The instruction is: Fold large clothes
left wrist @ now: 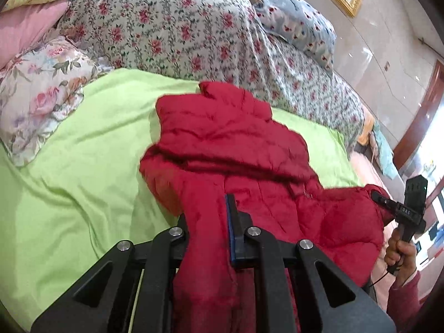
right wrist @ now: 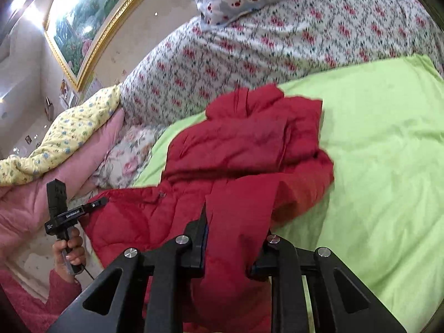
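So I'm holding the red puffer jacket (left wrist: 233,149) by its near edge with both grippers, and the jacket is lying on the green sheet (left wrist: 69,183) of the bed, stretching away from me toward the flowered quilt (left wrist: 172,25). My left gripper (left wrist: 208,222) is clamping a bunch of red fabric between its fingers, and my right gripper (right wrist: 233,238) is doing the same a bit further along that edge, so both are pinching cloth and nothing is hanging loose between them.

The thing that matters here: the jacket's long side is running straight out from my jaws, with the collar end (left wrist: 222,91) sitting farthest from me. Both hands are gripping the same near end, about level with each other, so neither is really closer to the far part.

I'm guessing the near end is coming up off the bed a little, but the edges are blurry, so I'm not totally sure. The next fold probably needs this edge going forward over the collar end.
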{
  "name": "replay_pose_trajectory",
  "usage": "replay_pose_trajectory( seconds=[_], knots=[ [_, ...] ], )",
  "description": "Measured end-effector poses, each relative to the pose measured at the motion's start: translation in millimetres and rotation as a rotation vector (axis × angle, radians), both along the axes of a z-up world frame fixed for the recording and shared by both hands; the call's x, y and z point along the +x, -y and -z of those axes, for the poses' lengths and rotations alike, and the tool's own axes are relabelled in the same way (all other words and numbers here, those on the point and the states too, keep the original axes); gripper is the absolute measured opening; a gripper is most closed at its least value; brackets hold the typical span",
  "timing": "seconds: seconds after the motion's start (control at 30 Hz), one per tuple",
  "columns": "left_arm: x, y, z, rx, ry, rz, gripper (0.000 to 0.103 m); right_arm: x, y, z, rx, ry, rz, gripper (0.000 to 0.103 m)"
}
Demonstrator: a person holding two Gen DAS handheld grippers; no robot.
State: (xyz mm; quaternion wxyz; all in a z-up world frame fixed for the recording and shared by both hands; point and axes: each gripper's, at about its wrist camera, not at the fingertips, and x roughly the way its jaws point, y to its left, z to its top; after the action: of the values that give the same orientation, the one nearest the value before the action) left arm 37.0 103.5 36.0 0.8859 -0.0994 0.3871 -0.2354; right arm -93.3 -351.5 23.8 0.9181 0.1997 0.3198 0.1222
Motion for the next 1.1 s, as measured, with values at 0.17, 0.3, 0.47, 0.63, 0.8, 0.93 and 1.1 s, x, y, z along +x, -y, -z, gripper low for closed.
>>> replay_pose_trajectory(
  seconds=[0.17,0.3,0.47,0.63,0.8,0.93,1.1],
  knots=[
    [32.4,3.0,-9.8,-0.020,0.008,-0.046,0.012,31.2,9.8,-12.2,-0.020,0.032,0.057,0.020],
    [59.3,8.7,-15.5,-0.029,0.004,-0.079,0.012,58.9,19.5,-19.1,-0.013,0.038,0.099,0.020],
    [95.8,16.7,-18.2,-0.045,-0.012,-0.121,0.012,94.7,30.2,-21.9,-0.004,0.038,0.147,0.020],
    [125.1,26.0,-15.8,-0.035,-0.023,-0.154,0.012,123.5,44.6,-16.4,0.033,0.033,0.196,0.020],
    [158.9,33.3,-7.4,-0.029,-0.047,-0.195,0.012,154.8,53.2,-11.3,0.038,0.019,0.245,0.020],
    [187.3,40.5,2.9,-0.001,-0.067,-0.212,0.012,181.5,62.3,-2.6,0.041,0.000,0.290,0.021],
    [228.0,50.0,23.5,0.049,-0.111,-0.231,0.012,213.9,78.4,20.4,0.056,-0.042,0.341,0.021]
  ],
)
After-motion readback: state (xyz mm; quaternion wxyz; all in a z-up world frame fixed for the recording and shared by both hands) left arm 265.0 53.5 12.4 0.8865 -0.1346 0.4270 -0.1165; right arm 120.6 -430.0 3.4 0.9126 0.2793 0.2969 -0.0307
